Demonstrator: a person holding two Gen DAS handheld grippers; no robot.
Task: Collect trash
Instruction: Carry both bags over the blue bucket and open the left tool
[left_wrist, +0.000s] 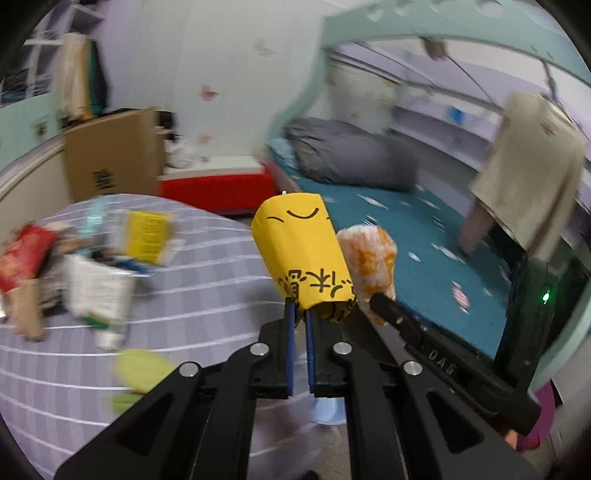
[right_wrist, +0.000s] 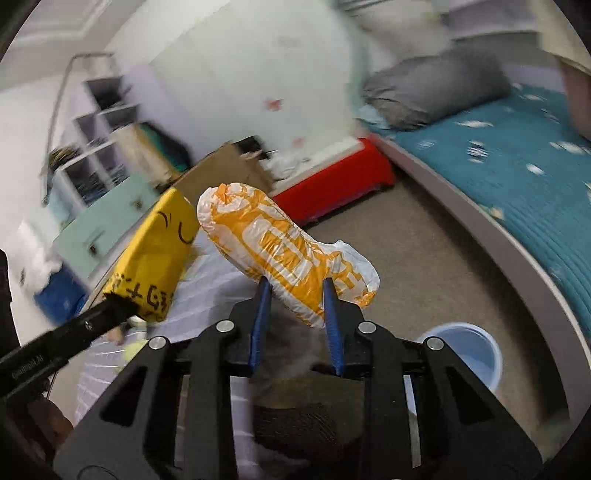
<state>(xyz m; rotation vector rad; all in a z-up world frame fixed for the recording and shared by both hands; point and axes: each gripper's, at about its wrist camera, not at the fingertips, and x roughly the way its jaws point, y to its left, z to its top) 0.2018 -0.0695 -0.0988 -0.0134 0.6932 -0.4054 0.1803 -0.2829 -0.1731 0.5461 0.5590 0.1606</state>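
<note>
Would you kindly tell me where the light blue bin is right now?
In the right wrist view, the light blue bin stands on the floor at lower right, beside the bed and below the held orange-and-white bag.

yellow bag (left_wrist: 303, 251), orange-white wrapper (right_wrist: 284, 254), teal bedspread (left_wrist: 406, 229)

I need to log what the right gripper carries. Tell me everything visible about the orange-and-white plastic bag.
The orange-and-white plastic bag is a crinkled, glossy film wrapper bunched into a plump roll with white printing. It hangs in the air, tilted, pinched near its lower end by the right gripper. A yellow carton is close on its left; contact is unclear.
</note>
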